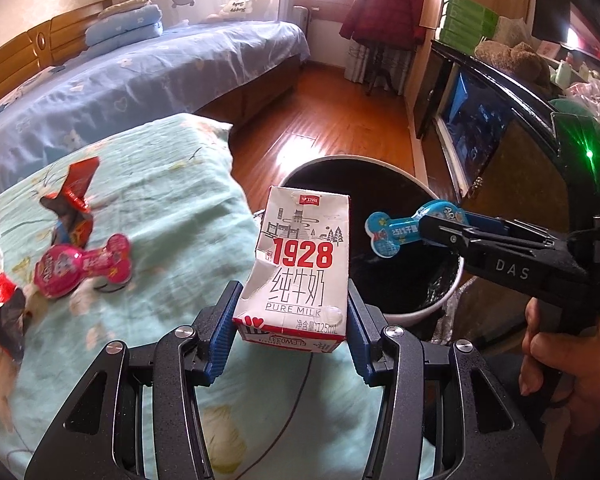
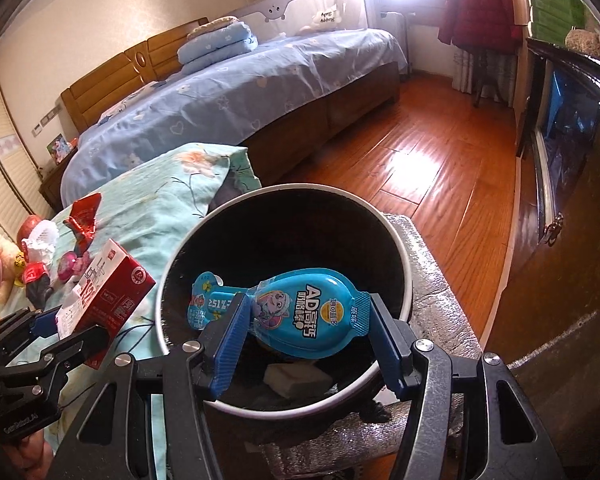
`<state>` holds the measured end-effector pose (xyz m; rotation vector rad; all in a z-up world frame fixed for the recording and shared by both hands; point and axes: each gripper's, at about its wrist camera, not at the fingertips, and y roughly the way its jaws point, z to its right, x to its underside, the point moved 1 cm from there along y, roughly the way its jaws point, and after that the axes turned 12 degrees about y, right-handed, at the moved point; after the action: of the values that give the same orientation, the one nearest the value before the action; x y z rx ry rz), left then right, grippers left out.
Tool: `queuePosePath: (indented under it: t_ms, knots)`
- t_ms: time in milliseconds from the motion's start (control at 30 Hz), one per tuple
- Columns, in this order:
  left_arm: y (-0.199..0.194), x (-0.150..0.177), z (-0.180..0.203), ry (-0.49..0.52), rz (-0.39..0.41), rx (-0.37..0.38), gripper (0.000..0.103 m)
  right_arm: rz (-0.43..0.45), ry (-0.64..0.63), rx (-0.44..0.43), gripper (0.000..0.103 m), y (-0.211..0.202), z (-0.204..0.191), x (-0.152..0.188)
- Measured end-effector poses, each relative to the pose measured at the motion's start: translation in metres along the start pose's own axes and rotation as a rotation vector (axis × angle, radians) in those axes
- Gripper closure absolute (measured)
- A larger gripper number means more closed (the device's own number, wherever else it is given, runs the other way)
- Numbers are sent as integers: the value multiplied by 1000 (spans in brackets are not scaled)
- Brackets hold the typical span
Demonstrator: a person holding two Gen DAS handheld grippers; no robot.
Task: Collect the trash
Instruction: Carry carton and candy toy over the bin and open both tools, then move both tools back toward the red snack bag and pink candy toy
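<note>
My left gripper (image 1: 292, 324) is shut on a small white and red milk carton (image 1: 300, 264), held upright over the edge of the green floral bedding, just left of the round bin (image 1: 440, 304). From the right wrist view the same carton (image 2: 108, 292) shows at the left in that gripper (image 2: 56, 332). My right gripper (image 2: 306, 336) is shut on a blue bone-shaped snack packet (image 2: 296, 312), held over the bin's dark opening (image 2: 396, 248); in the left wrist view that packet (image 1: 396, 232) hangs above the bin too. A crumpled white piece (image 2: 296, 380) lies inside the bin.
On the green bedding (image 1: 172, 216) lie a pink bone-shaped packet (image 1: 80, 270), a torn red wrapper (image 1: 76, 196) and red-black wrappers (image 1: 0, 308). A blue bed (image 2: 236, 92), wooden floor (image 2: 440, 172) and a dark cabinet (image 2: 560, 160) surround the bin. A hand (image 1: 560, 356) holds the right gripper.
</note>
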<state>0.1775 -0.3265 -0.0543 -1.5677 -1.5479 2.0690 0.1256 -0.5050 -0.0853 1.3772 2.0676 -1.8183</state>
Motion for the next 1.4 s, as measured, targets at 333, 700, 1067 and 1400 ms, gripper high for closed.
queuePosePath:
  t_ms: [333, 700, 1067, 1400]
  knots:
    - [14, -18, 8, 27, -8, 4, 55, -13, 6, 15, 43, 7, 8, -5]
    - [25, -27, 12, 32, -26, 17, 54, -27, 1, 20, 43, 13, 8, -15]
    - [16, -25, 2, -5, 2, 18, 41, -33, 18, 12, 36, 16, 10, -16]
    - [-8, 11, -28, -108, 9, -12, 39, -11, 19, -31, 33, 2, -8, -5]
